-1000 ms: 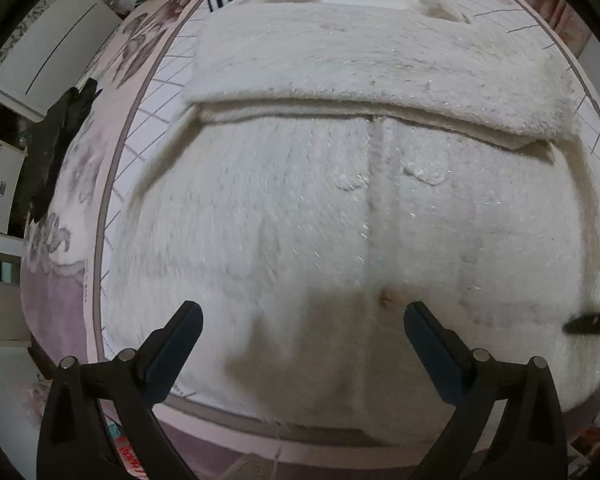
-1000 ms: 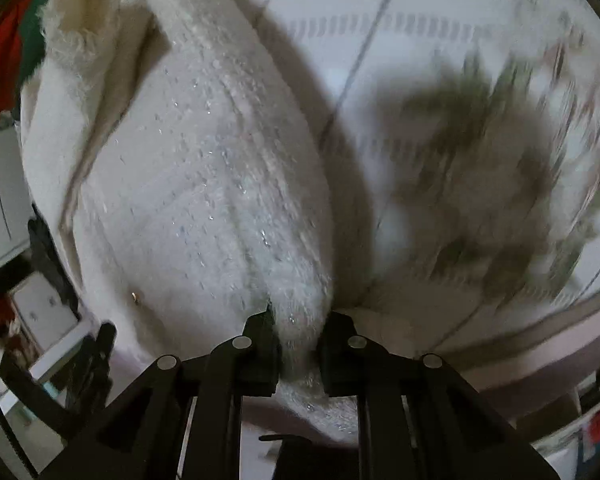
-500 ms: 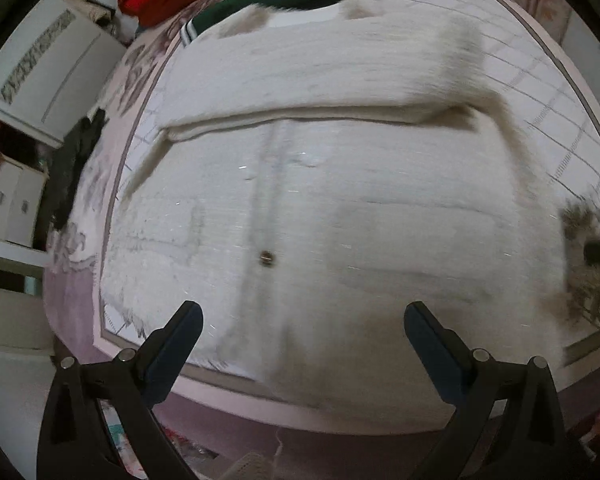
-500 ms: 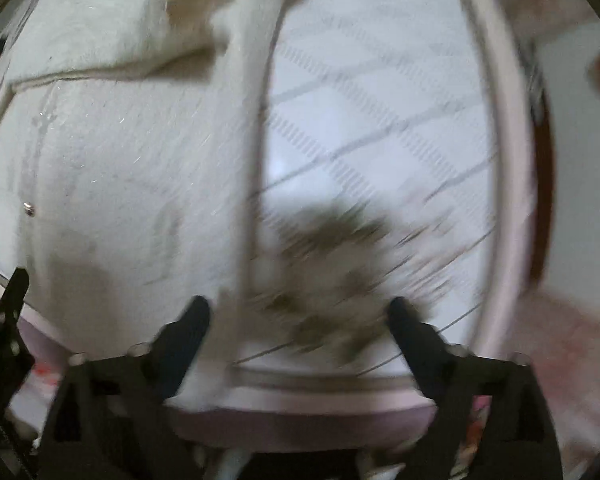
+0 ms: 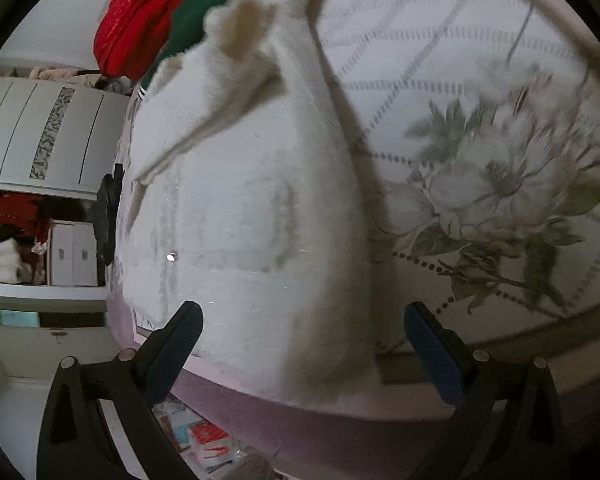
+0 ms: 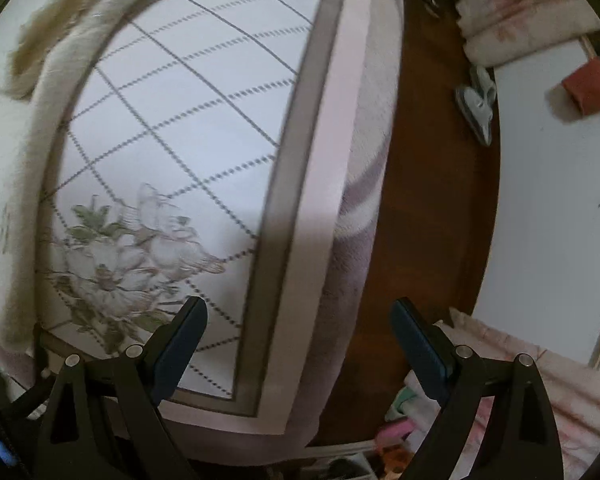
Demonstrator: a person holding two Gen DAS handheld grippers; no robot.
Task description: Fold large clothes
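A fluffy white cardigan (image 5: 240, 208) lies spread on the bed, its upper part folded down over the body; a small button (image 5: 172, 256) shows near its front edge. My left gripper (image 5: 304, 340) hangs open above the cardigan's near hem, touching nothing. In the right wrist view only the cardigan's edge (image 6: 8, 152) shows along the left. My right gripper (image 6: 298, 336) is open and empty over the bed's corner, with the cardigan off to its left.
The bedcover (image 6: 188, 128) is white with a grid and a flower print (image 5: 496, 200). Red (image 5: 136, 24) and green (image 5: 208, 8) clothes lie beyond the cardigan. Brown floor (image 6: 428, 184) runs beside the bed, with slippers (image 6: 478, 104) and a white board (image 6: 548, 200). Shelves (image 5: 32, 248) stand at the left.
My right gripper let go of the cardigan's edge, opened wide and swung right over the bed's corner. The left gripper slid right along the hem, still open.
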